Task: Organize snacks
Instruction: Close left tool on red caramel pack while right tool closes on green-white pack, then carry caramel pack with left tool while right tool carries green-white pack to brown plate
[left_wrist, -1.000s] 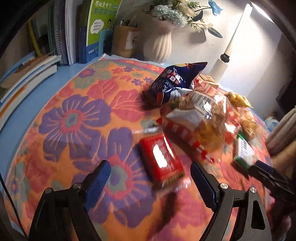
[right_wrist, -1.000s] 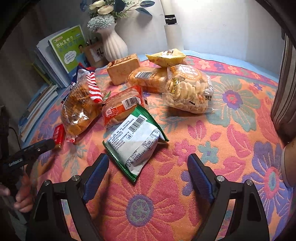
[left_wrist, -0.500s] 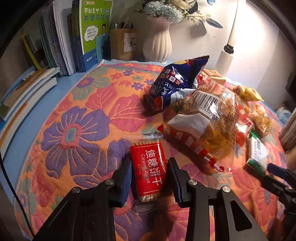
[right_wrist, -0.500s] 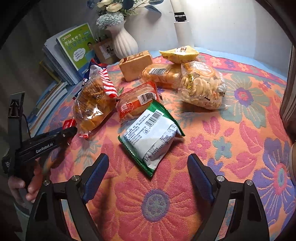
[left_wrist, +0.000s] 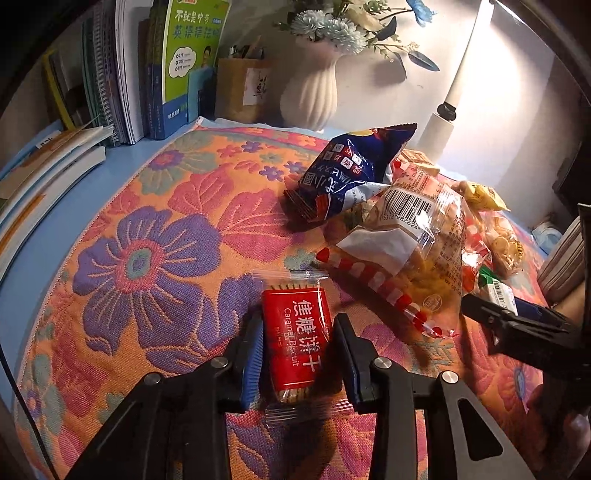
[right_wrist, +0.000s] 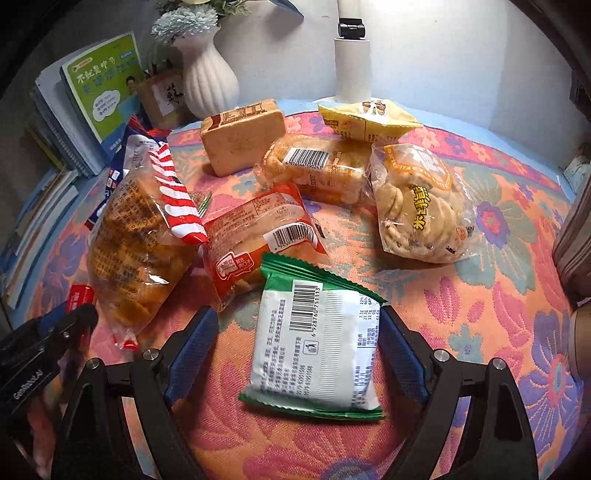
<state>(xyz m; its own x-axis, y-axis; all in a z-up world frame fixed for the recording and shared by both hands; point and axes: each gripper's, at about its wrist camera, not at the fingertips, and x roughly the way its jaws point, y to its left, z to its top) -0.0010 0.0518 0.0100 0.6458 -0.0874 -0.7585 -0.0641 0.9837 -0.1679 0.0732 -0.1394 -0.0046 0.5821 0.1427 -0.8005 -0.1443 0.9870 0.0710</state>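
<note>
Gripping the red caramel biscuit packet (left_wrist: 298, 339) between its blue pads, our left hand-held gripper (left_wrist: 300, 354) holds it low over the flowered cloth (left_wrist: 147, 258) on the desk. Our right hand-held gripper (right_wrist: 297, 350) stands wide, its fingers on either side of the green-edged white packet (right_wrist: 317, 347), the right pad touching or nearly touching its edge. Other snack bags lie clustered just beyond, near the white vase (right_wrist: 207, 81).

Red biscuit packet (right_wrist: 82, 297) mostly hidden behind bread bag (right_wrist: 140, 236); blue snack bag (right_wrist: 123, 155) largely hidden too.
</note>
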